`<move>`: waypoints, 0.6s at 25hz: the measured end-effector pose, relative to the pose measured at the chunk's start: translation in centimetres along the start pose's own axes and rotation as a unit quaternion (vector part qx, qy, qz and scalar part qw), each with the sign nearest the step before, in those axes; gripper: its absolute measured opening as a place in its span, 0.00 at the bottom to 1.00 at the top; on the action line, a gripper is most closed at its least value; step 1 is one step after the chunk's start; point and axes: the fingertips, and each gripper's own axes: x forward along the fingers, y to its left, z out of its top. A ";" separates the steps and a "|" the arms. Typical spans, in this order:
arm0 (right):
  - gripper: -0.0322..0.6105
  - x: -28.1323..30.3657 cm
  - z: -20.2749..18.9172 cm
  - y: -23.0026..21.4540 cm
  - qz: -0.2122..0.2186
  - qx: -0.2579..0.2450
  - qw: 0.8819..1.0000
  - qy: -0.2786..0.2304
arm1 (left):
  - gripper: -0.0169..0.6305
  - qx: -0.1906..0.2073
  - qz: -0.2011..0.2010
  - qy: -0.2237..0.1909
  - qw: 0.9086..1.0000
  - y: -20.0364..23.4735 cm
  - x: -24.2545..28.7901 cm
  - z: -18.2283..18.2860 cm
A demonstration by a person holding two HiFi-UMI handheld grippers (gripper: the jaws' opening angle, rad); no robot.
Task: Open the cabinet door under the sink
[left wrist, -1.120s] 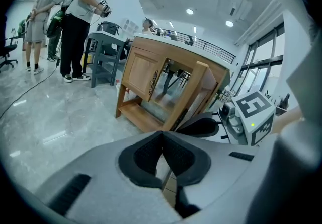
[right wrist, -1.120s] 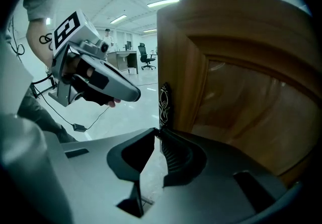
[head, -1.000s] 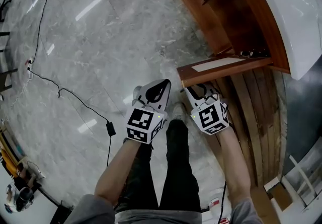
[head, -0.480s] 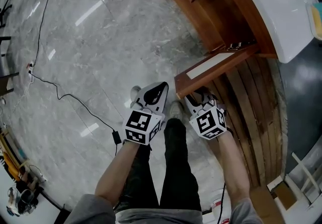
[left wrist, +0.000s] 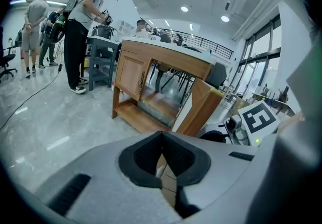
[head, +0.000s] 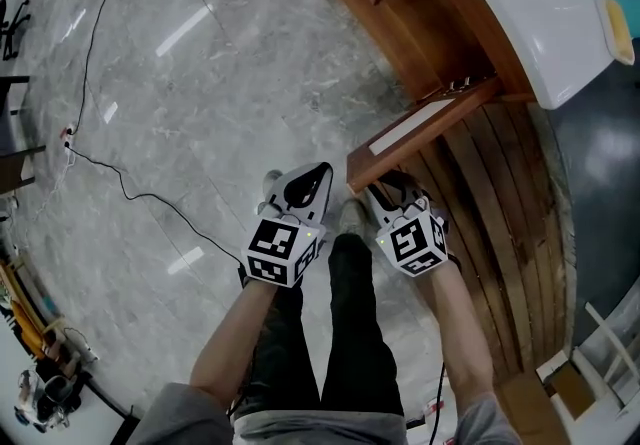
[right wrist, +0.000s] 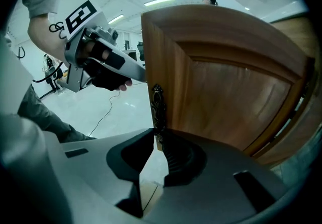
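Brown wooden cabinet door [right wrist: 226, 92], ajar; right hand-held gripper [right wrist: 159, 137] clamps its dark ornate metal handle [right wrist: 158, 107]; left hand-held gripper [left wrist: 162, 137] closed, empty.

glossy stone floor [head: 200, 83]; smooth wooden cabinet door [right wrist: 226, 82], metal handle [right wrist: 158, 104].

No legible text, labels or numbers.

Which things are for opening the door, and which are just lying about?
For the job:
- door
- handle
- right gripper, jaws on the handle
- cabinet

Just about:
- left gripper, jaws together, holding nothing
- cable on the floor
- people behind
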 end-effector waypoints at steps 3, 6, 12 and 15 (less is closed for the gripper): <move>0.13 -1.2 0.4 -0.2 -0.008 0.034 0.999 -0.016 | 0.04 0.006 0.003 -0.003 1.000 -0.3 -0.9 1.1; 0.10 -2.7 1.6 -0.3 -0.015 0.073 0.997 -0.034 | 0.04 0.011 0.002 -0.006 1.000 -0.8 -2.2 2.8; 0.07 -6.7 5.9 -0.1 -0.036 0.114 0.991 -0.062 | 0.04 0.032 -0.012 -0.008 0.999 -2.5 -5.2 6.9; 0.07 -8.9 8.7 -0.8 -0.053 0.139 0.985 -0.084 | 0.04 0.040 -0.019 -0.012 0.999 -3.2 -6.6 9.4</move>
